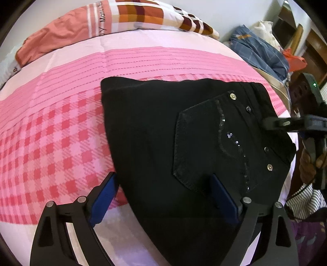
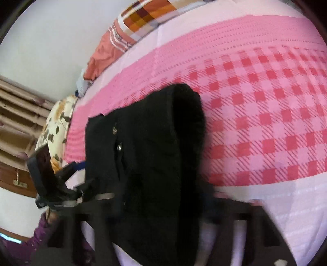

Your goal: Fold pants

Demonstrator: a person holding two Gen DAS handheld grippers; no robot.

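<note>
Black pants (image 1: pixel 163 131) lie folded on the pink checked bedsheet (image 1: pixel 57 131), back pocket and rivets up. My left gripper (image 1: pixel 163 190) is open, its blue pads (image 1: pixel 104 196) apart over the pants' near edge, holding nothing. The right gripper's fingers (image 1: pixel 286 123) reach in from the right at the waistband. In the right wrist view the pants (image 2: pixel 147 155) fill the middle, over the sheet (image 2: pixel 265 114). My right gripper (image 2: pixel 161 206) is motion-blurred at the bottom, its fingers seeming spread either side of the cloth. The left gripper (image 2: pixel 67 184) shows at the left edge.
A patterned pillow and orange blanket (image 1: pixel 122 18) lie at the bed's far end. A pile of clothes (image 1: pixel 263 51) sits at the right beyond the bed. A floral cushion (image 2: pixel 59 126) lies by the bed's edge.
</note>
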